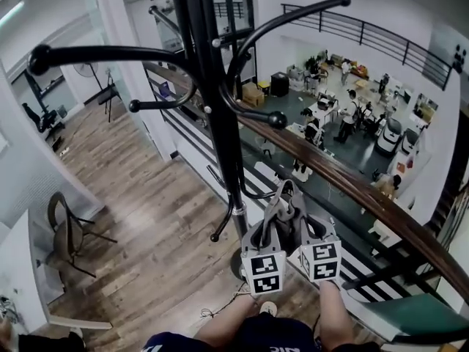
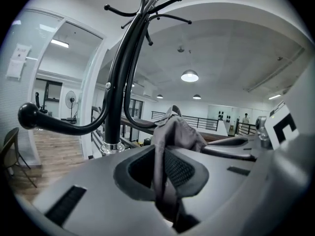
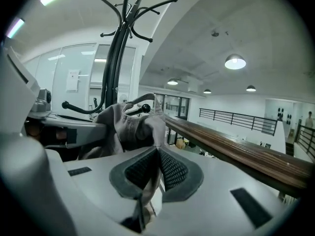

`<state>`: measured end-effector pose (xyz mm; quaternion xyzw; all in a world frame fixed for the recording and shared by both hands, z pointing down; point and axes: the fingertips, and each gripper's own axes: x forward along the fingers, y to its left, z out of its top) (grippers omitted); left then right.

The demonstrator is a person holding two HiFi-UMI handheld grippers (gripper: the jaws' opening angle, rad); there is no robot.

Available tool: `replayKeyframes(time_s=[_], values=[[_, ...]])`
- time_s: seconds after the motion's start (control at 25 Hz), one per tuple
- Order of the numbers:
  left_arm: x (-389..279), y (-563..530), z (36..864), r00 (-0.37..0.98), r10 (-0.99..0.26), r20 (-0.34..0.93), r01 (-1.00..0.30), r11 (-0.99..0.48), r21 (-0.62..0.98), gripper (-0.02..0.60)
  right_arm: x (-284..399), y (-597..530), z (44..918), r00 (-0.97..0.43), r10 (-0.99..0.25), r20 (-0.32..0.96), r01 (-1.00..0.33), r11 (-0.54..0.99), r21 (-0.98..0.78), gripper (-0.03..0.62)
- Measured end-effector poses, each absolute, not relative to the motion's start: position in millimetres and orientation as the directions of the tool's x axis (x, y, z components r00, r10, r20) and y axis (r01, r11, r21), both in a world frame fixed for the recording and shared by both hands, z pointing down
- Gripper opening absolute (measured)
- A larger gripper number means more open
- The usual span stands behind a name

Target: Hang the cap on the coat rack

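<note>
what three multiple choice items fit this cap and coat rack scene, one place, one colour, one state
1. In the head view the coat rack stands: A left of the cap; B right of it; C behind the person.
2. The cap is: A red; B grey; C yellow.
3. The cap is: A on a hook; B on the floor; C gripped by the left gripper and right gripper.
1 A, pole left of cap; 2 B, grey cloth; 3 C, fingers shut on it.

Coat rack pole (image 1: 220,123) straight ahead of you, its curved hooks (image 1: 110,52) reaching out above and to both sides, wooden handrail (image 1: 381,207) close along your right, open floor (image 1: 139,211) free on your left.
</note>
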<state>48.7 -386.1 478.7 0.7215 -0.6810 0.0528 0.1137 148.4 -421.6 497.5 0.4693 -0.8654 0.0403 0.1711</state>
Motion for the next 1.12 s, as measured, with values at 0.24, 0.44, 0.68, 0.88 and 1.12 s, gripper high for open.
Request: replayKeyframes(time_s=[0.24, 0.44, 0.68, 0.88, 1.12], values=[[41.2, -391.4, 484.8, 0.023, -0.968, 0.249, -0.997, -0.002, 0.083, 0.035, 130.9, -431.5, 505.5, -0.554, -0.752, 0.357, -0.784, 0.615, 0.078, 0.031], [30.9, -386.0, 492.5, -0.017, -0.964, 0.266, -0.997, 0.037, 0.068, 0.035, 115.1, -430.6, 513.1, -0.588, -0.716, 0.377, -0.747, 0.659, 0.088, 0.031], [12.2, -377.0, 503.0, -0.062, -0.958, 0.281, -0.995, 0.082, 0.059, 0.035, 92.3, -426.8, 521.6, -0.624, -0.676, 0.392, -0.709, 0.700, 0.080, 0.031], [-0.6, -368.5, 502.6, -0.078, -0.956, 0.284, -0.994, 0.098, 0.057, 0.035, 75.4, -418.0, 519.6, -0.641, -0.668, 0.378, -0.696, 0.713, 0.080, 0.031], [-16.6, -363.8, 512.4, -0.101, -0.947, 0.304, -0.993, 0.116, 0.034, 0.035, 58.6, -413.2, 529.4, -0.661, -0.640, 0.392, -0.675, 0.735, 0.062, 0.032]])
